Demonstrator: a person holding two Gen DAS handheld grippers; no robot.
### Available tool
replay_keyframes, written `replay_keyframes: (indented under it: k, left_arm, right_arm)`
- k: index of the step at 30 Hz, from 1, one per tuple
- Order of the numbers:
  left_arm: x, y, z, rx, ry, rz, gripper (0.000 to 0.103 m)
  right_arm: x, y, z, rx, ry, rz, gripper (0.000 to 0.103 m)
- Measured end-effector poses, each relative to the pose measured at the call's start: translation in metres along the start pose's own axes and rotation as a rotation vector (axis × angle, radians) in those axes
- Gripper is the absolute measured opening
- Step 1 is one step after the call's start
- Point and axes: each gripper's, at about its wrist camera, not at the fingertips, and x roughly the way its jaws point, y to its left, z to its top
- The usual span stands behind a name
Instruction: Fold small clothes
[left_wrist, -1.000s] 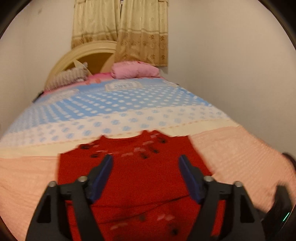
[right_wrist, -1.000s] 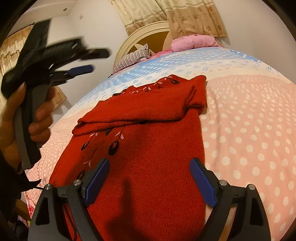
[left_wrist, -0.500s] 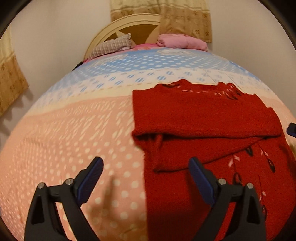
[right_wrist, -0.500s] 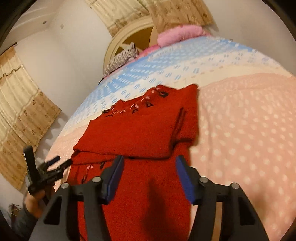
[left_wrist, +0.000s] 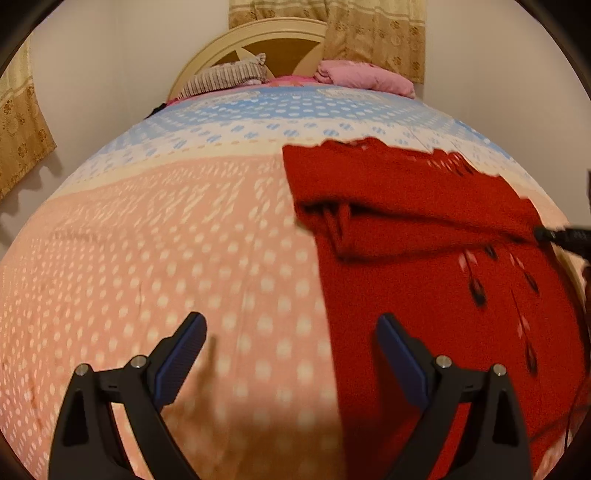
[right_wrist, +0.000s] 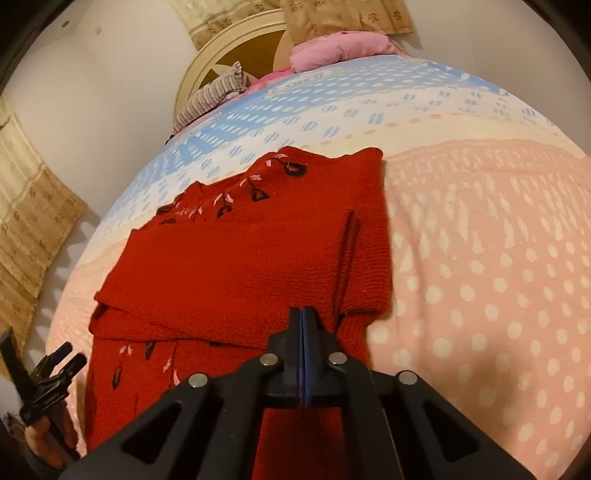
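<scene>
Hovering over the bed (left_wrist: 155, 236), the left claw (left_wrist: 290, 345) has its blue-padded jaws spread wide and holds nothing; beneath the gap between them lies the pink, white-dotted bedspread together with the near left edge of the red sweater (left_wrist: 424, 266). In the left wrist view that sweater lies flat on the right half of the bed, its upper part folded down into a thick band across the body, with dark and pale embroidered leaf shapes showing below the fold. At the far right edge of that view a dark tip of the right claw (left_wrist: 565, 236) reaches in at the fold line, though its jaws cannot be made out from there.

In the right wrist view the left claw (right_wrist: 55, 365) shows small at the lower left, gripped in a hand (right_wrist: 44, 439), beside the sweater's left edge. The red sweater (right_wrist: 236, 266) fills the middle, its embroidered neckline towards the headboard (right_wrist: 221, 48). A striped pillow (right_wrist: 210, 96) and a pink pillow (right_wrist: 340, 48) lie at the head of the bed. The right claw (right_wrist: 302, 325) has its two pads pressed fully together at the lower edge of the folded band; whether any fabric is pinched between them cannot be told.
</scene>
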Motion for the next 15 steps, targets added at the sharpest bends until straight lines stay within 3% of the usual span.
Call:
replay_keyframes:
  k: [5, 9, 11, 13, 15]
  left_arm:
    - [-0.024, 0.008, -0.026, -0.007, 0.009, -0.036, 0.096]
    - [-0.036, 0.012, -0.039, -0.029, 0.012, -0.062, 0.096]
    - [-0.04, 0.012, -0.044, -0.028, 0.012, -0.077, 0.096]
    - [-0.043, 0.009, -0.047, -0.023, 0.009, -0.085, 0.096]
    - [-0.045, 0.006, -0.047, -0.011, 0.007, -0.086, 0.096]
  right_arm:
    - [-0.003, -0.002, -0.004, 0.033, -0.002, 0.044, 0.001]
    - [-0.01, 0.004, -0.012, 0.014, -0.003, 0.03, 0.002]
    - [-0.016, 0.009, -0.017, -0.011, -0.005, 0.03, 0.013]
    - [-0.022, 0.013, -0.022, -0.025, -0.008, 0.051, 0.061]
    - [-0.029, 0.016, -0.026, -0.036, -0.03, 0.041, 0.067]
